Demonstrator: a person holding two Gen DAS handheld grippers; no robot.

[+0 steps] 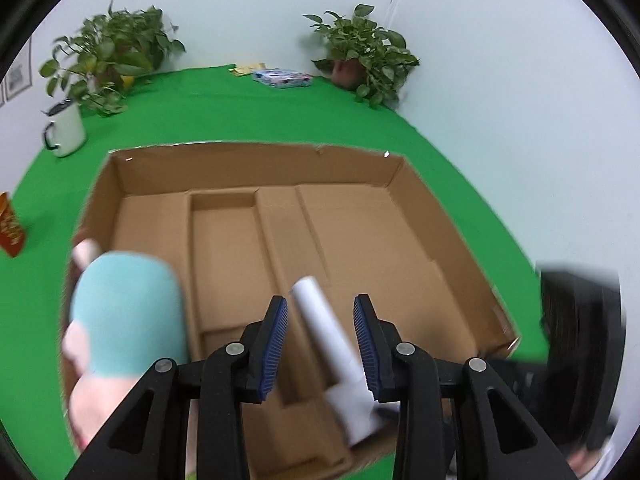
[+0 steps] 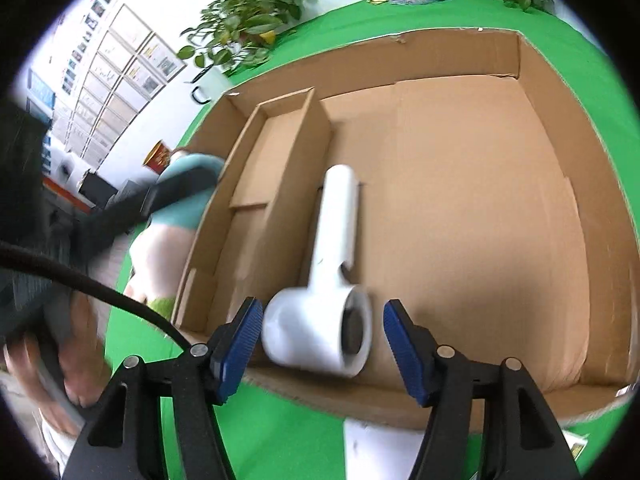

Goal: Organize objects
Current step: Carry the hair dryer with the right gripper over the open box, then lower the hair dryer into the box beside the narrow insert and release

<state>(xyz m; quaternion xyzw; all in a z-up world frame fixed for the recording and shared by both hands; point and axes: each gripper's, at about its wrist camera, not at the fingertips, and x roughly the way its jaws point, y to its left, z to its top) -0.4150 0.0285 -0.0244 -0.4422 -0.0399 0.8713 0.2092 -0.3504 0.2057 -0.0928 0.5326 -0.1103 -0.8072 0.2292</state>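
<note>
A white hair dryer (image 2: 326, 280) lies in a shallow cardboard box (image 2: 460, 184), its handle pointing away and its round head near the box's front wall. My right gripper (image 2: 318, 346) is open, its blue pads on either side of the dryer's head, not touching it. In the left wrist view the dryer (image 1: 332, 344) lies between the open pads of my left gripper (image 1: 322, 346), well below them. A plush toy with a teal top (image 1: 128, 316) stands by the box's left wall (image 1: 94, 208).
The box has a narrow divided section (image 1: 228, 256) on its left. On the green cloth stand a white mug (image 1: 64, 130), two potted plants (image 1: 108, 56) (image 1: 364, 56), a red carton (image 1: 10, 226) and a flat blue packet (image 1: 282, 78).
</note>
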